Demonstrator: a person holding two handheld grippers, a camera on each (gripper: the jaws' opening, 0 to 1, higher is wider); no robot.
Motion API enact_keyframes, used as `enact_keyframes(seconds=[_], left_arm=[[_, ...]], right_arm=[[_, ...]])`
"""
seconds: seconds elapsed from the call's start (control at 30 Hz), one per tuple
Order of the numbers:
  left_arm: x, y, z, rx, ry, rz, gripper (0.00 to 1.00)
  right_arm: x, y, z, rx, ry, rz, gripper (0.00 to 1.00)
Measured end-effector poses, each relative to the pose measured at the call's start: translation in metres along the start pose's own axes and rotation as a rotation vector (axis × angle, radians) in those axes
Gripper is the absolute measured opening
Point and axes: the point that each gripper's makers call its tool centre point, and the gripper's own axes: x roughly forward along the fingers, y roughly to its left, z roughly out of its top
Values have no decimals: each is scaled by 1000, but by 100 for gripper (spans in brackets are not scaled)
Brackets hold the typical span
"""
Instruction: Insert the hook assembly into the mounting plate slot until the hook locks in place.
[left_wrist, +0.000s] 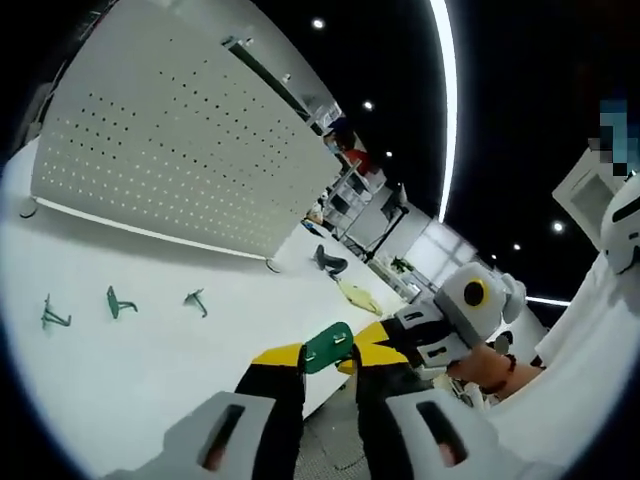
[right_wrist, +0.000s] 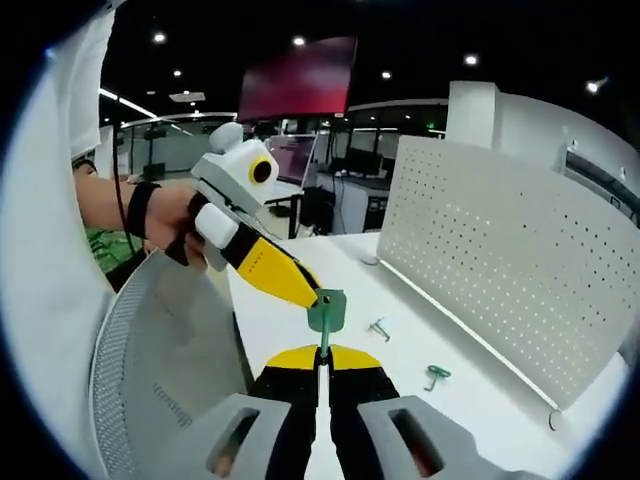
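Left gripper (left_wrist: 328, 362) and right gripper (right_wrist: 324, 357) both clamp one green hook (right_wrist: 326, 310), held in the air off the worktop (left_wrist: 130, 370) edge. Three more green hooks (left_wrist: 120, 300) lie before the upright white pegboard (left_wrist: 170, 150).

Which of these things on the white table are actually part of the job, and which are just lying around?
Part of the job:
- green hook piece, held by both the left hand-held gripper and the right hand-held gripper
- white pegboard

Lying about:
- three spare green hooks
- mesh chair
- yellow object, too small to identify
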Motion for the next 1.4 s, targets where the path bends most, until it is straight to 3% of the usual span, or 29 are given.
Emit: enact_keyframes(seconds=[0.17,0.47,0.6,0.73,0.9,1.0,1.13,1.4], left_arm=[[4,-4,0,-6,4,-15,7],[6,0,0,96,9,47,2],[5,0,3,80,-9,63,1],[6,-4,3,106,-11,72,1],[1,4,5,123,-18,120,1],[0,6,5,125,-20,135,1],[2,5,6,147,-19,151,1],[4,8,5,205,1,206,1]], right_arm=[[-2,-2,1,38,-3,-14,1],[-5,-5,5,135,-32,-48,1],[-2,0,9,162,-58,-49,0],[2,-1,7,116,-43,-92,0],[1,-4,7,121,-40,-96,1],[2,-8,8,112,-41,-120,8],[5,-5,13,103,-47,-111,6],[10,-9,8,166,-11,-150,3]])
